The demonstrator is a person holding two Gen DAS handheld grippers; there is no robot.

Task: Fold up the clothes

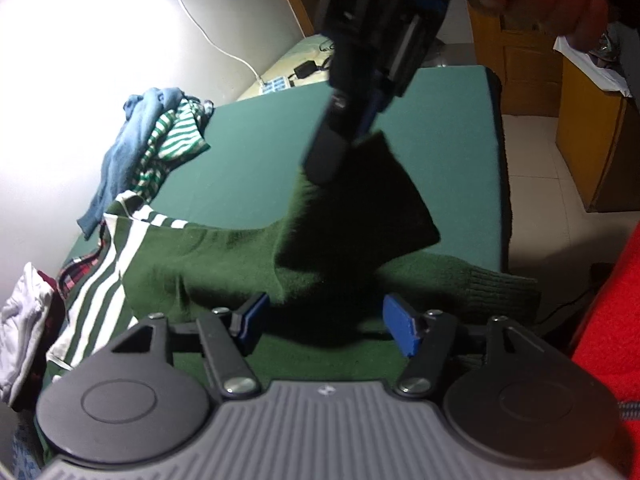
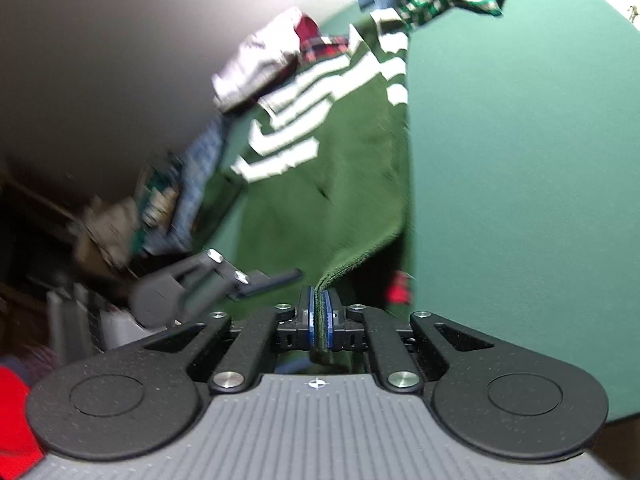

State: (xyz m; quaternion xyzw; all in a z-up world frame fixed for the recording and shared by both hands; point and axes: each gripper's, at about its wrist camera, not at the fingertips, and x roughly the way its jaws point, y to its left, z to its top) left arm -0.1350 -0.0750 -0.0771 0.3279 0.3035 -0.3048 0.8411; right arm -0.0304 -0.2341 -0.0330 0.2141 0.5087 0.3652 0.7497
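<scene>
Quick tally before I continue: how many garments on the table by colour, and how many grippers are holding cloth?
Dark green knit sweater with white stripes: 1
Blue cloth garment: 1
Green-and-white striped shirt: 1
Red plaid garment: 1
White garment: 1
Grippers holding cloth: 1, the right gripper; the left gripper is open
Total garments: 5

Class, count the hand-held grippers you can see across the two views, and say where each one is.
2. The right hand-held gripper is shut on an edge of the dark green sweater, lifting it above the table. The left hand-held gripper is open, low over the sweater's near edge.

Dark green white-striped sweater (image 1: 224, 264) lies spread, one edge apparently lifted.
</scene>
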